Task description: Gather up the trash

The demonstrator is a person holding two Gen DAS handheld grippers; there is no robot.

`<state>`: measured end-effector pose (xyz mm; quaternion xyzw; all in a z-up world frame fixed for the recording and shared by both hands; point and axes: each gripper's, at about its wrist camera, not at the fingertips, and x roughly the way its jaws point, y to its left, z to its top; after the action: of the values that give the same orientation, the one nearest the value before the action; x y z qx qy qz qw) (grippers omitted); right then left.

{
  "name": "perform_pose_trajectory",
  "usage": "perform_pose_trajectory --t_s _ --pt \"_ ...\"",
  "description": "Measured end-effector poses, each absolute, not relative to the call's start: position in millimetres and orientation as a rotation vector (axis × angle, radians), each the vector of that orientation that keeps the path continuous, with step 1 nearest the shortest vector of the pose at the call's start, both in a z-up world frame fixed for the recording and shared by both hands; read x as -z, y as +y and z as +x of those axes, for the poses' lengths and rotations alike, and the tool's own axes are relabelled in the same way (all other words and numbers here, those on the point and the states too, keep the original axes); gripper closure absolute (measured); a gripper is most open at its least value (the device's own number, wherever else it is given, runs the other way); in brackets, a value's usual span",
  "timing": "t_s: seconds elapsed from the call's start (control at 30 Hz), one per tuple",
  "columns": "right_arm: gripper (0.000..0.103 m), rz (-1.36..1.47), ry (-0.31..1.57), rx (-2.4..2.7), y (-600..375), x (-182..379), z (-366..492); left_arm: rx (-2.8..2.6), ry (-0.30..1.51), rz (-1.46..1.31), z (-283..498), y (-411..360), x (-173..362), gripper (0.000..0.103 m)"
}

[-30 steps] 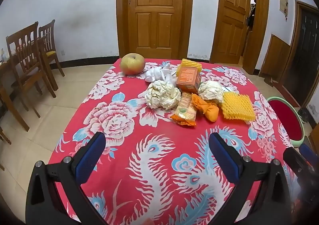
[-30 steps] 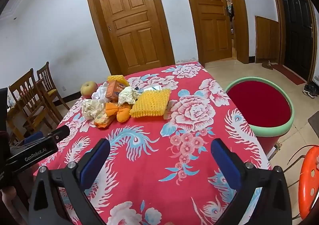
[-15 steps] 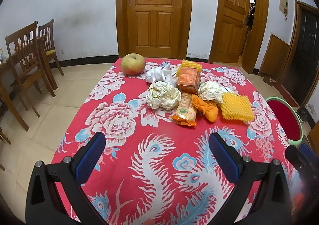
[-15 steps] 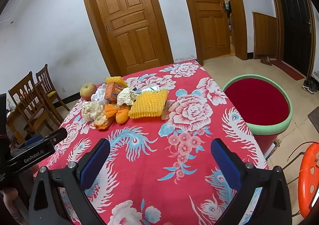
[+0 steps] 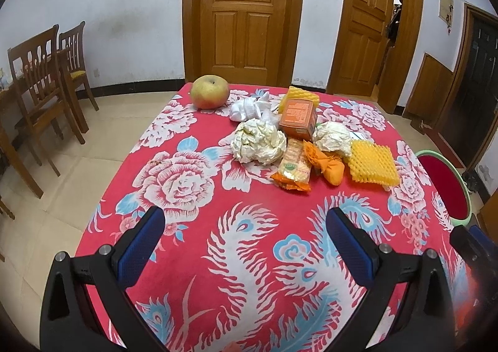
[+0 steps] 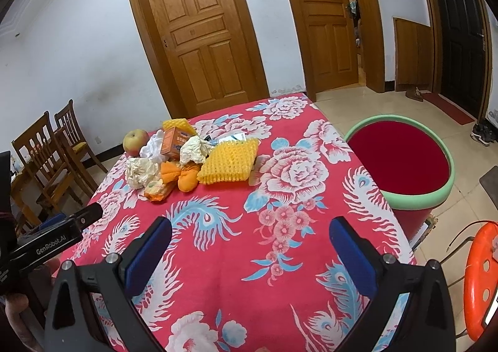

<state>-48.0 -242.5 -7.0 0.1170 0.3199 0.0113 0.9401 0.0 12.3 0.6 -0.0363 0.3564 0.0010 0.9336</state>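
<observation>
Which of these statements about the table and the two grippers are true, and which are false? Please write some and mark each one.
1. Both the left gripper and the right gripper are open and hold nothing. True.
2. The apple lies inside the bin. False: it sits on the tablecloth at the far edge.
3. The yellow foam net lies beside the orange bag. True.
4. The red bin stands on the table. False: it stands on the floor beside the table.
</observation>
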Motion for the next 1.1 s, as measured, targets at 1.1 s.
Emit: perform_pose_trajectory --t_s 1.1 --pt "0.0 0.245 0.648 -0.023 -241.7 4.4 -50.5 -0.015 0.722 -0.074 -3.1 16.3 -4.4 0.002"
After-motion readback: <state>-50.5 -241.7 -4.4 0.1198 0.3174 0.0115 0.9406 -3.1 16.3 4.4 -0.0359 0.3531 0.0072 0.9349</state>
